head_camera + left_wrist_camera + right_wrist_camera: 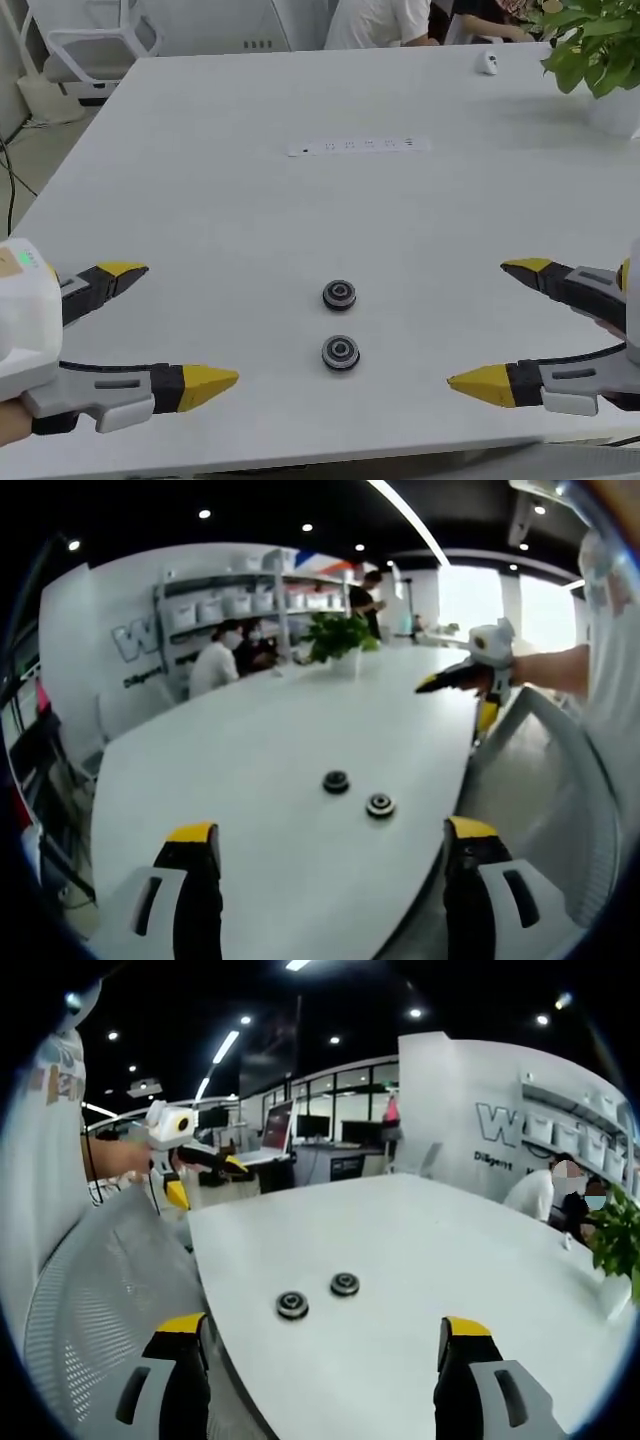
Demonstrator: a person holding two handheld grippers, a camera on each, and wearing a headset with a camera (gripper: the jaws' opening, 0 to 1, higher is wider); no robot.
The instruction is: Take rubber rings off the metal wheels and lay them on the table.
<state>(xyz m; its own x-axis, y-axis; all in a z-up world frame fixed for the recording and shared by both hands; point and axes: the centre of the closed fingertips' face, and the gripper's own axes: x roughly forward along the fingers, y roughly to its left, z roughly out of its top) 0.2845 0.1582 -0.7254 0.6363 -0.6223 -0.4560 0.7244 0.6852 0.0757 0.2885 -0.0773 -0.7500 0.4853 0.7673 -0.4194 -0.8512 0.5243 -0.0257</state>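
Observation:
Two small metal wheels with black rubber rings lie flat on the white table, one (339, 295) just beyond the other (341, 353). My left gripper (178, 325) hovers open at the table's near left, well apart from them. My right gripper (515, 325) hovers open at the near right, also apart. Between the left gripper's yellow-tipped fingers (192, 838) the left gripper view has both wheels (336, 781) (380, 805) ahead, and the other gripper (462, 680) beyond. In the right gripper view the wheels (292, 1305) (345, 1283) lie ahead of the open gripper (322, 1335).
A white power strip (360, 146) lies mid-table. A potted plant (590, 50) stands at the far right corner, with a small white object (488, 63) near it. A person (375, 22) sits at the far edge; a chair (90, 45) stands far left. The near table edge (330, 460) runs below the grippers.

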